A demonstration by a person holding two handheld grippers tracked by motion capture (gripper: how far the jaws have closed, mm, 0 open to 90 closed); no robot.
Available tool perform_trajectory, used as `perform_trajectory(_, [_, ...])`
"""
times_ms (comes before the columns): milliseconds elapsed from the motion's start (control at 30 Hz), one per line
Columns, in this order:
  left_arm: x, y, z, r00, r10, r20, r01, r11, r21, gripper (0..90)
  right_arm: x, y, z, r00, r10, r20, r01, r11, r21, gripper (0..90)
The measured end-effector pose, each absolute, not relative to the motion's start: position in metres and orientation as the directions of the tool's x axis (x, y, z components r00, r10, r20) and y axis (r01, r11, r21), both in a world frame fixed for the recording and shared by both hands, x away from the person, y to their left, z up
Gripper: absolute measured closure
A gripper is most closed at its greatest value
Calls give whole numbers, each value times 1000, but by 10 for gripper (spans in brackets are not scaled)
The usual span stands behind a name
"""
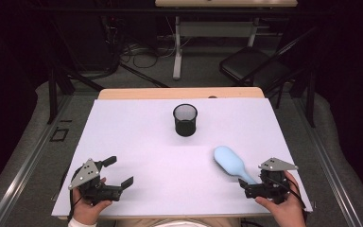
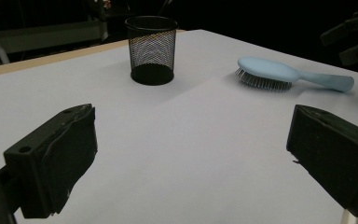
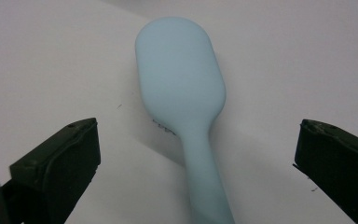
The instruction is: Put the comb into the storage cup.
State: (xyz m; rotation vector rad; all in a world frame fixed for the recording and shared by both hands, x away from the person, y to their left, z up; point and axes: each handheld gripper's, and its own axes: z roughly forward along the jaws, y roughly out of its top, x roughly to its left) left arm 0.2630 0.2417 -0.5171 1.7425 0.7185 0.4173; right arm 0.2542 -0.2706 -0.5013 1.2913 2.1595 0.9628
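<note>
On the white table top point(image 1: 137, 142), your right gripper point(image 3: 196, 163) has its jaws spread wide, one on each side of the light blue hairbrush point(image 3: 182, 88) handle, and neither jaw touches it. That hairbrush lies bristles down at the near right of the table, handle toward you. Your left gripper point(image 1: 118, 171) sits at the near left, jaws wide apart and holding nothing. A black mesh cup point(image 1: 185, 120) stands upright farther back, well apart from both.

A white table point(image 1: 137, 142) is edged by wood. Beyond it, grey carpet point(image 1: 203, 78), a black chair point(image 1: 253, 64), tangled cables point(image 1: 142, 52) and a second desk point(image 1: 227, 4) are seen in dimness.
</note>
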Motion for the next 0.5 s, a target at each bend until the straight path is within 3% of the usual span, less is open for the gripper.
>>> perform_trajectory(500, [262,242,-517,749,658,-81,252,-170,953,17,263,-270,-494,-491,871,-24,611,365,702,3])
